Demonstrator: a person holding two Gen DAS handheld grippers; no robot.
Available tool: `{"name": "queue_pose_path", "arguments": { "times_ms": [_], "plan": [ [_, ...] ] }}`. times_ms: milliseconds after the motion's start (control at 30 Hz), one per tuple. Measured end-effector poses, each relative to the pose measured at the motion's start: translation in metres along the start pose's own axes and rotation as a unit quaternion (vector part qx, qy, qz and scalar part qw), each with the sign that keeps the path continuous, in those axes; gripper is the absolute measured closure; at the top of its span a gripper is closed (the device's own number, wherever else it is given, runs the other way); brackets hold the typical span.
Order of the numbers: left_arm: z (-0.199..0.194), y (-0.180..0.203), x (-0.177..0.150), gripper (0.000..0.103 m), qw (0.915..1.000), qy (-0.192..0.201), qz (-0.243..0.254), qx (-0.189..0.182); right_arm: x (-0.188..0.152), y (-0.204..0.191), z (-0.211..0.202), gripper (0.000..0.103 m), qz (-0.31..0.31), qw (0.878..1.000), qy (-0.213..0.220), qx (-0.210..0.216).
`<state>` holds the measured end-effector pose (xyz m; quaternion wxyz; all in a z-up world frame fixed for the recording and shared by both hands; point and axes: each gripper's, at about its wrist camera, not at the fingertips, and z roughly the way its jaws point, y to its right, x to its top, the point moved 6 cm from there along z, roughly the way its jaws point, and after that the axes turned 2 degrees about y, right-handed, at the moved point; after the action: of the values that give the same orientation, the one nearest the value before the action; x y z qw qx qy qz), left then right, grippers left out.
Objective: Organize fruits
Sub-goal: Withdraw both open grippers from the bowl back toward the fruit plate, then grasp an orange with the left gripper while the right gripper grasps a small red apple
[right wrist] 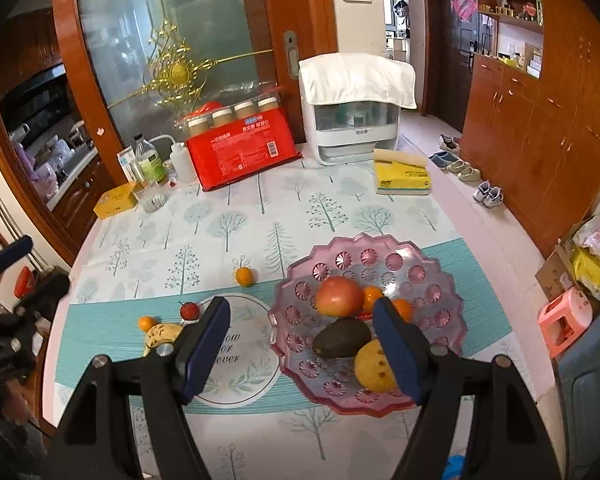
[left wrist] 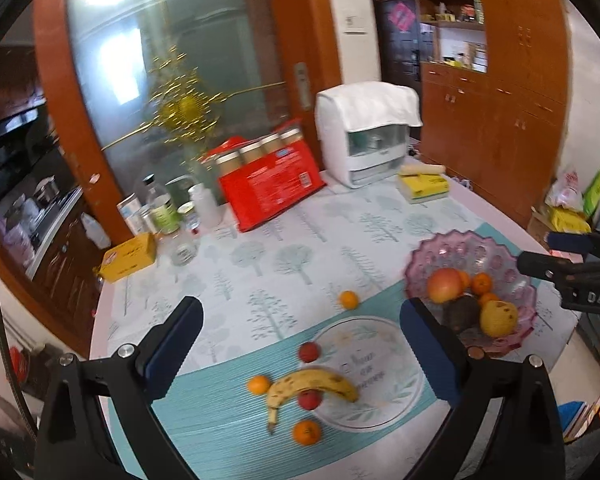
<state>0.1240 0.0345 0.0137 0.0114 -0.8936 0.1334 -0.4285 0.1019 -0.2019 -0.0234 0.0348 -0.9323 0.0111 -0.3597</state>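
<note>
A pink scalloped fruit bowl (right wrist: 432, 276) (left wrist: 452, 248) holds a red apple (right wrist: 339, 296), a dark avocado (right wrist: 342, 338), a yellow pear (right wrist: 374, 368) and small oranges (right wrist: 371, 297). On the table lie a spotted banana (left wrist: 312, 388), two small red fruits (left wrist: 309, 352) and three loose oranges (left wrist: 348, 300). My left gripper (left wrist: 300, 356) is open above the banana. My right gripper (right wrist: 300, 344) is open and empty above the bowl's near left side.
A round placemat (left wrist: 380, 376) lies under the banana's end. At the back stand a red package (right wrist: 244, 152), bottles and a glass (right wrist: 152, 196), a yellow box (right wrist: 114, 200), a white appliance (right wrist: 352, 108) and a tissue pack (right wrist: 402, 176).
</note>
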Motion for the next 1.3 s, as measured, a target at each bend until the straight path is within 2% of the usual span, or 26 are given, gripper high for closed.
{"name": "queue_pose_path", "arguments": {
  "times_ms": [267, 633, 800, 900, 1067, 1200, 1300],
  "plan": [
    [0.029, -0.057, -0.029, 0.005, 0.9983, -0.044, -0.016, 0.036, -0.012, -0.042, 0.019, 0.029, -0.028, 1.000, 0.003, -0.011],
    [0.085, -0.096, -0.099, 0.005, 0.9900, -0.134, -0.008, 0.043, -0.051, -0.110, 0.086, 0.029, -0.066, 0.995, -0.066, 0.035],
    [0.113, -0.110, -0.130, 0.005, 0.9847, -0.168, -0.007, 0.043, -0.059, -0.131, 0.116, 0.029, -0.083, 0.992, -0.088, 0.037],
    [0.132, -0.117, -0.142, 0.005, 0.9822, -0.184, -0.021, 0.034, -0.058, -0.141, 0.131, 0.029, -0.090, 0.991, -0.091, 0.042],
    [0.168, -0.115, -0.151, 0.007, 0.9779, -0.199, -0.064, -0.008, -0.052, -0.157, 0.164, 0.029, -0.099, 0.988, -0.104, 0.058],
    [0.196, -0.103, -0.157, 0.023, 0.9711, -0.217, -0.088, -0.044, -0.051, -0.166, 0.196, 0.029, -0.095, 0.985, -0.127, 0.071],
    [0.209, -0.095, -0.162, 0.029, 0.9673, -0.229, -0.093, -0.057, -0.054, -0.171, 0.219, 0.030, -0.090, 0.982, -0.148, 0.077]
  ]
}}
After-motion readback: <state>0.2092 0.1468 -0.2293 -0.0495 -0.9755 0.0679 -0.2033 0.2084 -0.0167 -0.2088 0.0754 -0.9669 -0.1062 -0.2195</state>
